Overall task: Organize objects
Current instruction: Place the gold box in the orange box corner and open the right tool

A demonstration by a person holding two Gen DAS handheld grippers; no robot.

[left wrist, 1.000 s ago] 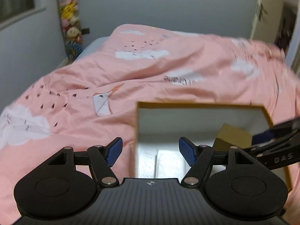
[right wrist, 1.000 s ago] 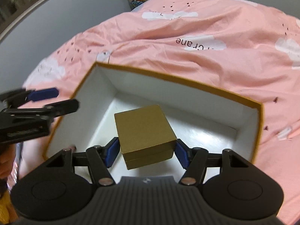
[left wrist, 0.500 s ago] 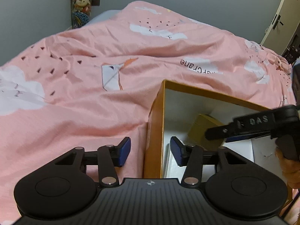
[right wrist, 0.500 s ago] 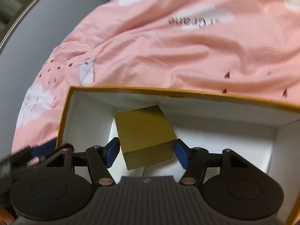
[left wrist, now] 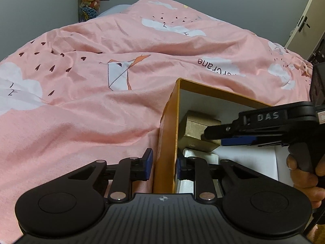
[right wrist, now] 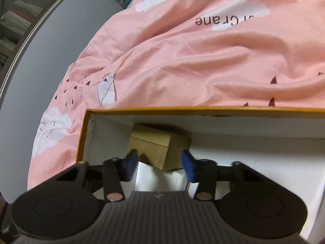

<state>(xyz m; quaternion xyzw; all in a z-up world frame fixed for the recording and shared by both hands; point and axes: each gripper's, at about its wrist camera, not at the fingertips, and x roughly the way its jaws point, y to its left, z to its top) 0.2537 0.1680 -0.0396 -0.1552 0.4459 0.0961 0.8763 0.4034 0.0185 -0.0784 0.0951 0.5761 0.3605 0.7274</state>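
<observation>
Stiff, light gold box [right wrist: 158, 148], lower centre, is released w/ right gripper [right wrist: 160, 166] jaws apart; orange-rimmed box [left wrist: 166, 134] wall is clamped by left gripper [left wrist: 162, 165].

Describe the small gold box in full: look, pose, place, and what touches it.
The gold box is a small cube of matte, faintly textured gold card, with a seam marking a lid around its upper part. It sits tilted inside the orange-rimmed white carton, near its far left corner, propped on a white block below. The right claw has just been closing, but its blue pads stand clear of the box in the right wrist view.
</observation>
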